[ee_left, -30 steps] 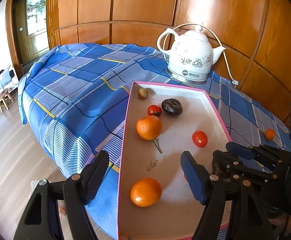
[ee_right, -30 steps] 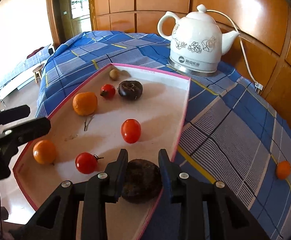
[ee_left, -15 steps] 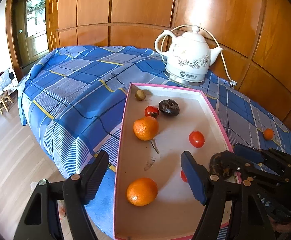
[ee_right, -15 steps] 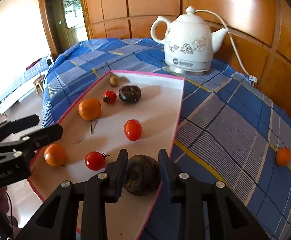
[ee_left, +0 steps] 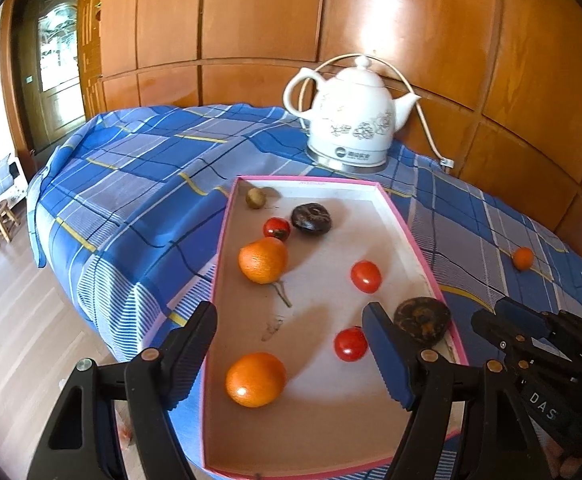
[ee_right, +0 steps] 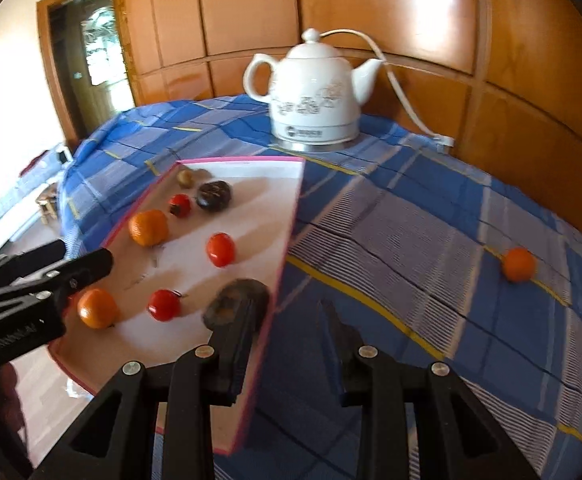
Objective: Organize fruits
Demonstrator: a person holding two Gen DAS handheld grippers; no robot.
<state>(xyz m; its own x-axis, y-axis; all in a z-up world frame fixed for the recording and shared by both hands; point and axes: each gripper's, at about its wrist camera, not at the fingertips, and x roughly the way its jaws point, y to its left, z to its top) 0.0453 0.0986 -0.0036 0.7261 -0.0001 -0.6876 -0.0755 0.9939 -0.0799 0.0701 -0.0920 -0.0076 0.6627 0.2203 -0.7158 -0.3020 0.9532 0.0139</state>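
A blue plaid cloth (ee_left: 139,184) covers the whole rounded surface in front of the wooden wall panels. On it lies a shallow, pink-rimmed cardboard tray (ee_left: 331,412), and behind the tray's far end stands a white ceramic electric kettle (ee_left: 351,124) with its cord. The left gripper (ee_left: 289,316) hangs over the tray's near end with its jaws wide apart and nothing held. The right gripper (ee_right: 287,308) stands at the tray's right rim, jaws narrowly parted and empty. In the tray, a large orange (ee_left: 255,379) sits near the front and a second orange (ee_left: 263,260) further back. A small orange fruit (ee_left: 523,258) lies alone on the cloth, well to the right. A dark wrinkled fruit (ee_left: 423,320) rests against the tray's right rim, another dark wrinkled one (ee_left: 311,218) near the back. Three red tomatoes (ee_left: 365,277) are scattered between, and a small brown fruit (ee_left: 255,198) sits in the far left corner
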